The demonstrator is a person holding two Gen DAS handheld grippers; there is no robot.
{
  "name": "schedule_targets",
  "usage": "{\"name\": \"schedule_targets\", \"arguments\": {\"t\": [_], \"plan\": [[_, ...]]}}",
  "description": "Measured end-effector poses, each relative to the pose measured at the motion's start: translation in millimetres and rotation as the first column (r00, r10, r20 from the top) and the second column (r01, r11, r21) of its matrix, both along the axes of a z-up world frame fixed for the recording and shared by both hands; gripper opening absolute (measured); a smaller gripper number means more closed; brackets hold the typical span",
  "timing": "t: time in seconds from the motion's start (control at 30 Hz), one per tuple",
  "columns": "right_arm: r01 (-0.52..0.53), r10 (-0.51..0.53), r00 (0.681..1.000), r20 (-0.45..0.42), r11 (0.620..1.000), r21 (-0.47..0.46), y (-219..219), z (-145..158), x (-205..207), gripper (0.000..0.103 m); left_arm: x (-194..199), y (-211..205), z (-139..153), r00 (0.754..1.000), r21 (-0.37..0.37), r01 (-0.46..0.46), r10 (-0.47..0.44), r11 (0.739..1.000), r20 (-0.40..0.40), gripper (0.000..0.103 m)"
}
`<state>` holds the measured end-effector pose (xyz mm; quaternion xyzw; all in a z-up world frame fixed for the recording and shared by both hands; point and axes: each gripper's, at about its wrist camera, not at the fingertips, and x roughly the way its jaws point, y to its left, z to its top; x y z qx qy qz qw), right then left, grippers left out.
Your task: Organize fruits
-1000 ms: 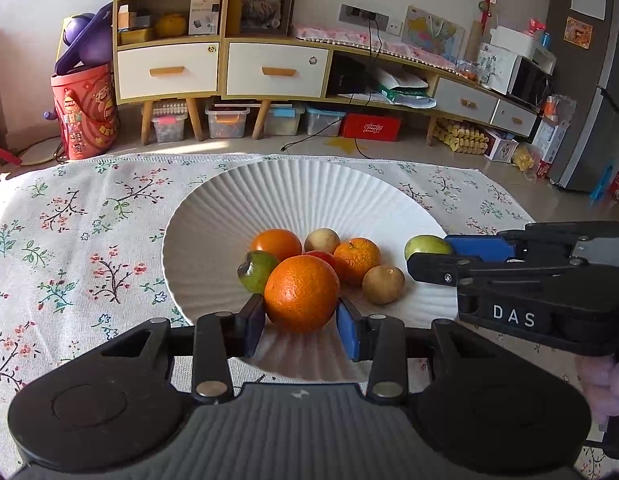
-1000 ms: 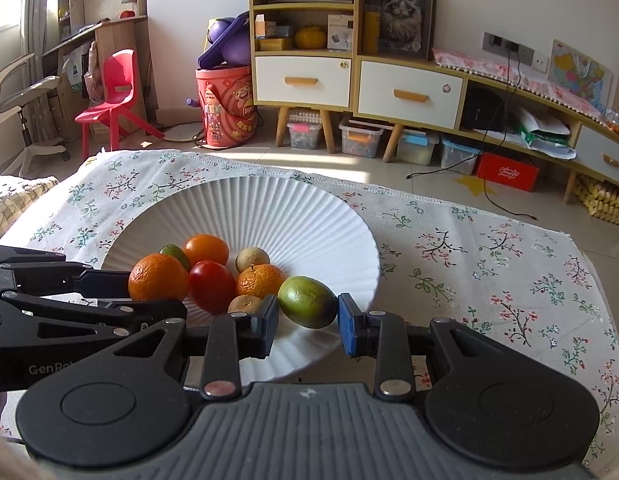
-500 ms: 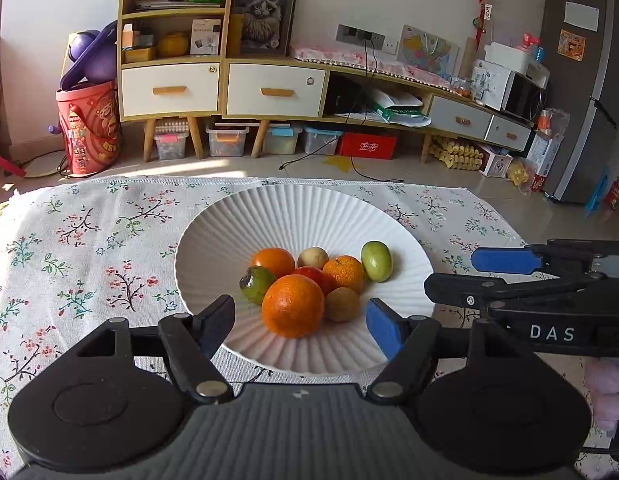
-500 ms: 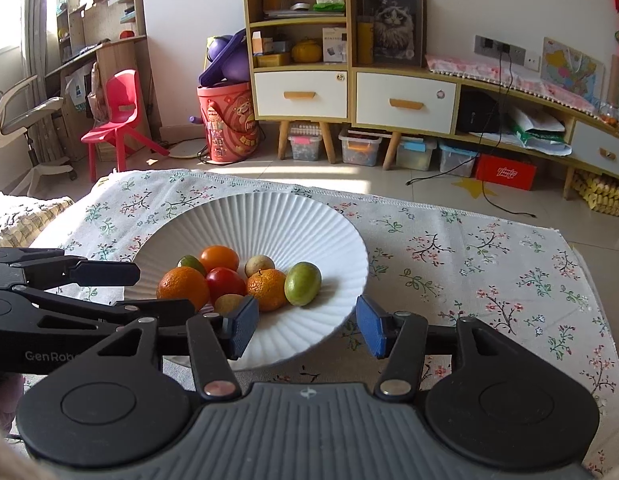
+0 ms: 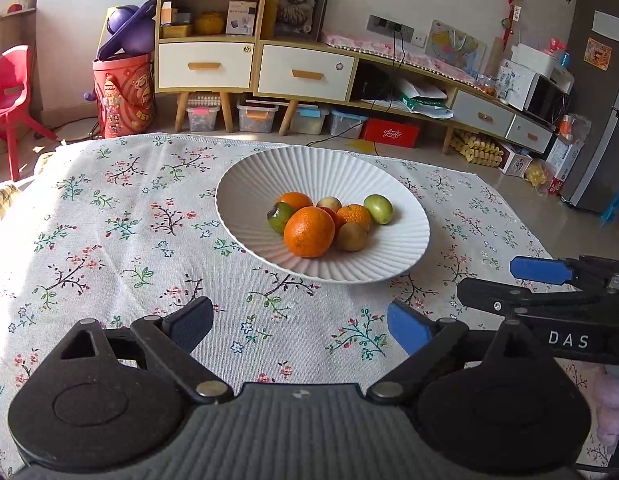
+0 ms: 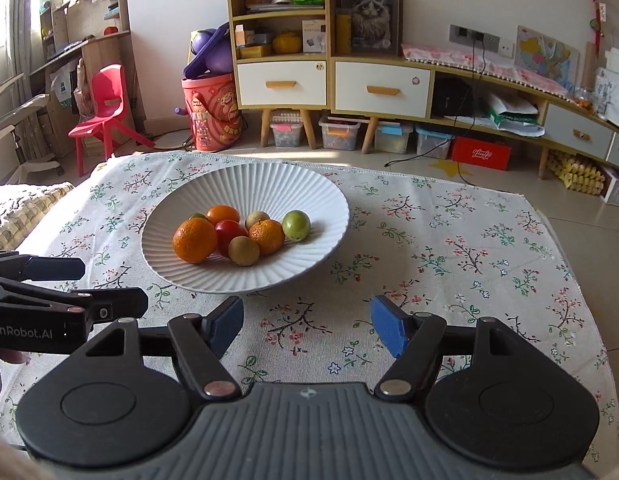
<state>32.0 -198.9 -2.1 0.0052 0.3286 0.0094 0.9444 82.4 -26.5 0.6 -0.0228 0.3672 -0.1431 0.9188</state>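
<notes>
**Mia:** Where is the fruit?

**Ben:** It all sits in a heap in the middle of the white bowl [image 5: 405, 248], on the tabletop [image 5: 109, 240] with the flower cloth. None lies on the cloth in either view.

**Mia:** What do the grippers do?

**Ben:** The left gripper [image 5: 299, 326] has its fingers spread wide and holds nothing. The right gripper [image 6: 307, 326] is the same. Both hang over the cloth, near the bowl but not touching it.

**Mia:** How would the fruit feel?

**Ben:** The big orange [image 5: 308, 231] is likely the heaviest, firm, with bumpy skin that grips well. Fingers should take it across its fat middle. The green plum [image 6: 296, 224] looks smooth and may slip. The red fruit [image 6: 230, 231] could be soft and squash, so only a soft pinch. All are round and can roll. The bowl looks like it could break if bumped.

**Mia:** What is hard to see?

**Ben:** The red fruit is half hidden in the heap. A dark green fruit [image 5: 280, 216] peeks out behind the big orange, and its kind is not clear. The brown one [image 6: 243, 251] may be a kiwi; nobody can be sure. The right gripper is cut off at the edge of the left view.
</notes>
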Motion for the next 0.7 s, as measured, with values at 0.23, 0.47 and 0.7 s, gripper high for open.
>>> {"name": "schedule_targets", "arguments": {"t": [0.23,0.47,0.7], "plan": [[0.019,-0.019,0.999,-0.035,1.0,0.003,13.6,-2.0,-13.8,0.075,-18.4,17.4,-2.1,0.997,-0.002,-0.064,0.064,0.998,-0.032,0.092],[0.046,-0.045,0.998,-0.049,0.999,0.016,23.1,-8.9,-22.0,0.082,-29.1,34.6,-9.5,0.989,0.019,-0.135,0.136,0.991,-0.055,0.092],[0.067,-0.067,0.997,-0.039,0.998,-0.008,27.7,-12.6,-20.6,0.092,-33.9,41.9,-16.1,0.984,0.079,-0.166,0.17,0.983,-0.056,0.092]]}}
